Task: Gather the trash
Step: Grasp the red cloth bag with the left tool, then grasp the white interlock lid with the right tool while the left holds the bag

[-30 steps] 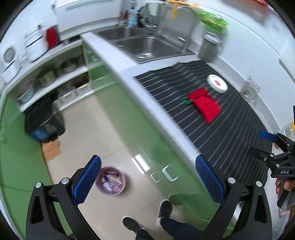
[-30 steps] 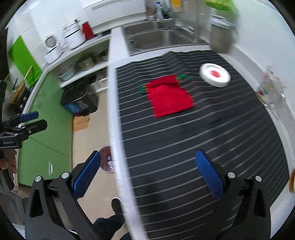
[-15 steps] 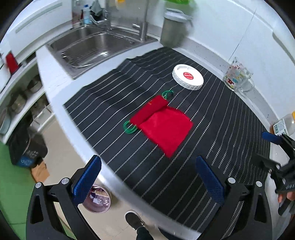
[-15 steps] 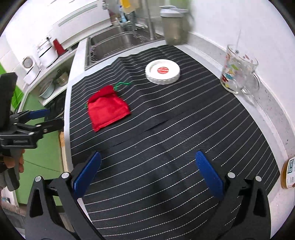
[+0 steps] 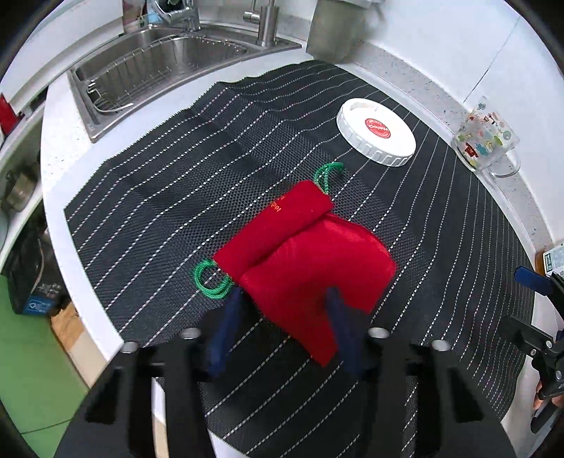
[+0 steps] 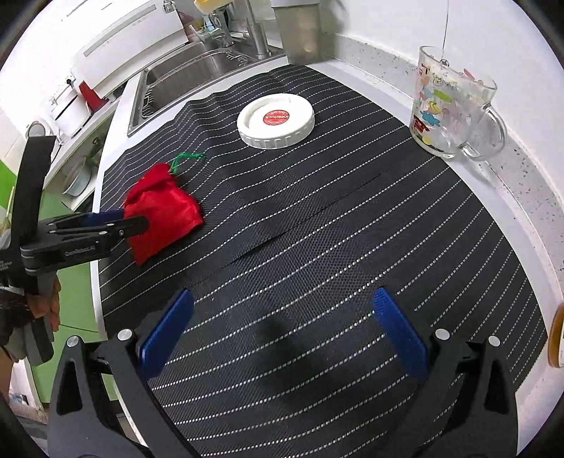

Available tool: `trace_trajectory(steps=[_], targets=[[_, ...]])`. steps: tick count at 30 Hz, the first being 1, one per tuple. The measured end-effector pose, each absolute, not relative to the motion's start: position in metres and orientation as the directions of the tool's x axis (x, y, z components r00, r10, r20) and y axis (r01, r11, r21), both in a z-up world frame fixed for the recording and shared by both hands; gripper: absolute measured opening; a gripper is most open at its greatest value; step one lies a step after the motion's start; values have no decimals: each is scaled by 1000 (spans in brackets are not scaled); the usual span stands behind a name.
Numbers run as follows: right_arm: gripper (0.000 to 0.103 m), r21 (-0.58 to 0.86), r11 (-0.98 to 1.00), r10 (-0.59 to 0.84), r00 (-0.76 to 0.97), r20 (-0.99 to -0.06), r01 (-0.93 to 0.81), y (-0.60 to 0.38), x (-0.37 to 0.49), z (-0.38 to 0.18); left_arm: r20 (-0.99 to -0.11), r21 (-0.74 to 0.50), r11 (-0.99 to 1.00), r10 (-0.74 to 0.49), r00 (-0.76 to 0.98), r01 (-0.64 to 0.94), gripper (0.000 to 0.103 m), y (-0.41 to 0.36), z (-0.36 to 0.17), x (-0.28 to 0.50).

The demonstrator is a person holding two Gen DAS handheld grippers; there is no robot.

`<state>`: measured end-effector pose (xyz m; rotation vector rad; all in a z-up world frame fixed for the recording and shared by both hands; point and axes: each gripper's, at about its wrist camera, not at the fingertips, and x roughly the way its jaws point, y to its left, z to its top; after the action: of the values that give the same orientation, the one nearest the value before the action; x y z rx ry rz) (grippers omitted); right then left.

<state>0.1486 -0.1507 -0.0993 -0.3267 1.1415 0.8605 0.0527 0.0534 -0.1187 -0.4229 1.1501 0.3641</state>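
Note:
A red drawstring pouch with green cords lies on the black striped mat; it also shows in the right wrist view. My left gripper straddles the pouch's near edge with its jaws partly closed, blurred by motion; whether they grip the cloth is unclear. It also shows in the right wrist view at the pouch's left side. My right gripper is open and empty over the mat, well right of the pouch. A white jar lid with a red label lies beyond the pouch, also in the right wrist view.
A printed glass mug stands at the mat's right edge by the wall. A steel sink and a metal canister are at the back. The counter's edge drops off to the left.
My left gripper swung from over the floor onto the counter, came down at the red pouch, and its jaws narrowed. My right gripper moved forward over the mat, staying open.

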Motion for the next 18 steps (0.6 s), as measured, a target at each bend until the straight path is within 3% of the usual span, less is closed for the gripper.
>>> trace_trajectory(steps=[3,8,18], targets=[[100,189,643,432,147,-890,-742,-145,151,-100,-927,-136,865,61,370,-483,25,55,-120,54],[100,190,636,437,146,-888,-748,-133,153,-100,-916,-150,873,53,397,-465,9,58,-113,55],[100,148,619,431,176,-885,-771,-89,177,-96,-888,-118,898,97,450,-425,6,72,-67,53]])
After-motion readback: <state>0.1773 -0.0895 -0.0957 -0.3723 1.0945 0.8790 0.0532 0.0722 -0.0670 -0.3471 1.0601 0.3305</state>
